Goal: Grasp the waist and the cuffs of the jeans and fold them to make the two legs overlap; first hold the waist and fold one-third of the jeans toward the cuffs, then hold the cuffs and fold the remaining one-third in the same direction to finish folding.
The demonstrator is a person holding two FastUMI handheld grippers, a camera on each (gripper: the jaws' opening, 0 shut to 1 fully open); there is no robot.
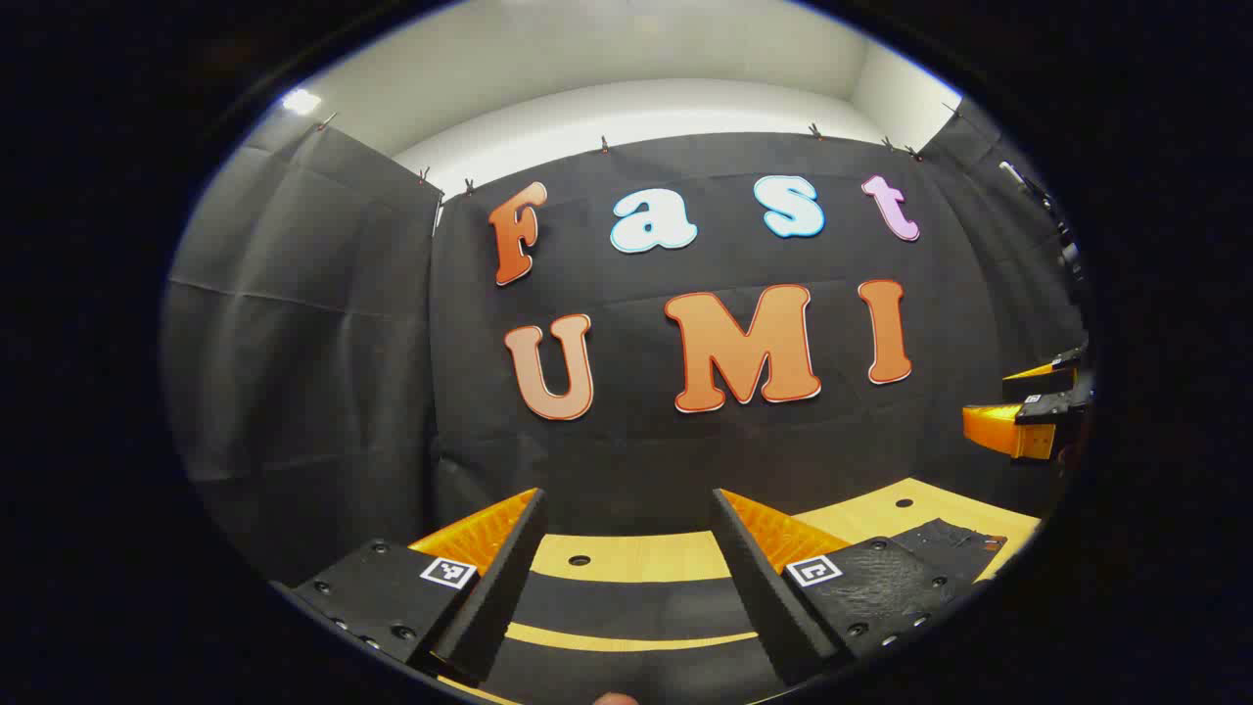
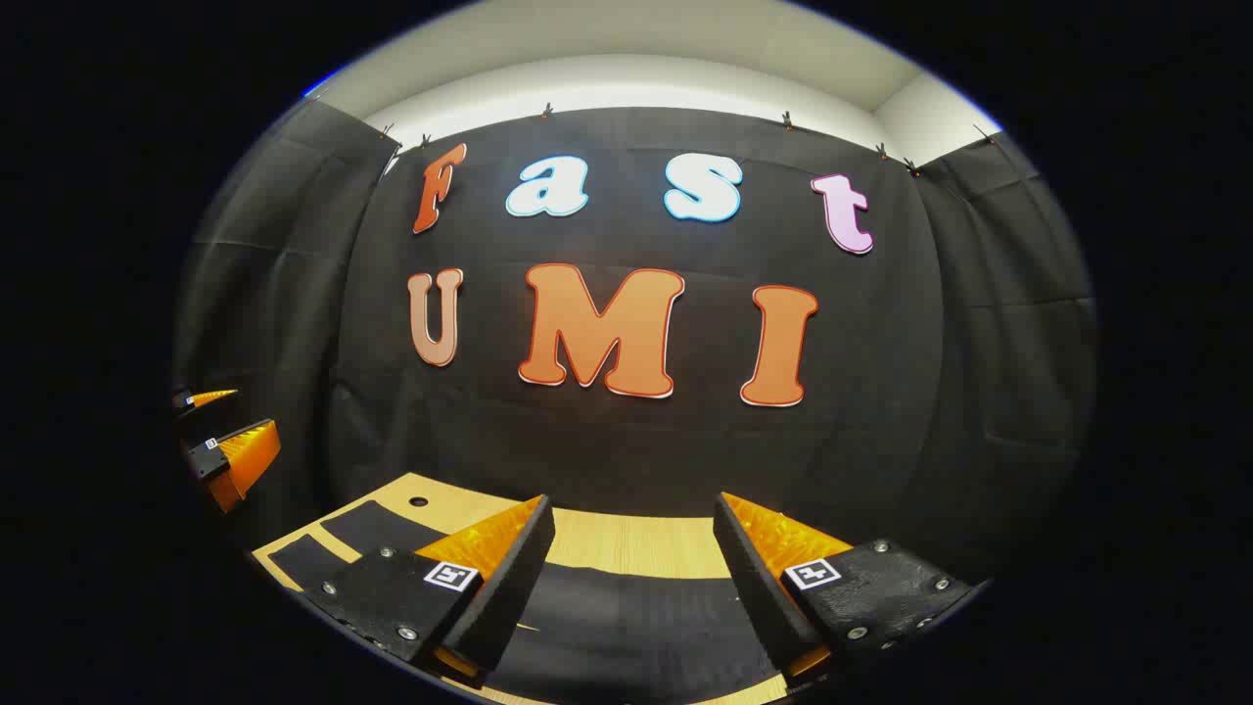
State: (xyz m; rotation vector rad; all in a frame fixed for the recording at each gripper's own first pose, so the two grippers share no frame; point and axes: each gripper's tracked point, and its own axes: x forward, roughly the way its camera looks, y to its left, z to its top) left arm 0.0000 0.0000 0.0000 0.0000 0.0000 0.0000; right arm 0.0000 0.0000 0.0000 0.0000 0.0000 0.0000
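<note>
Jeans (image 1: 626,607), dark and flat, lie on the wooden table (image 1: 675,558) right under both grippers, spread across it in bands with pale wood showing between. In the left gripper view the left gripper (image 1: 626,578) hovers above the cloth, its fingers (image 1: 759,578) spread wide apart and holding nothing. In the right gripper view the right gripper (image 2: 631,578) hangs likewise over the dark fabric, fingers (image 2: 754,578) wide apart and empty. Beyond the table's far edge hangs the black cloth wall (image 1: 343,343).
</note>
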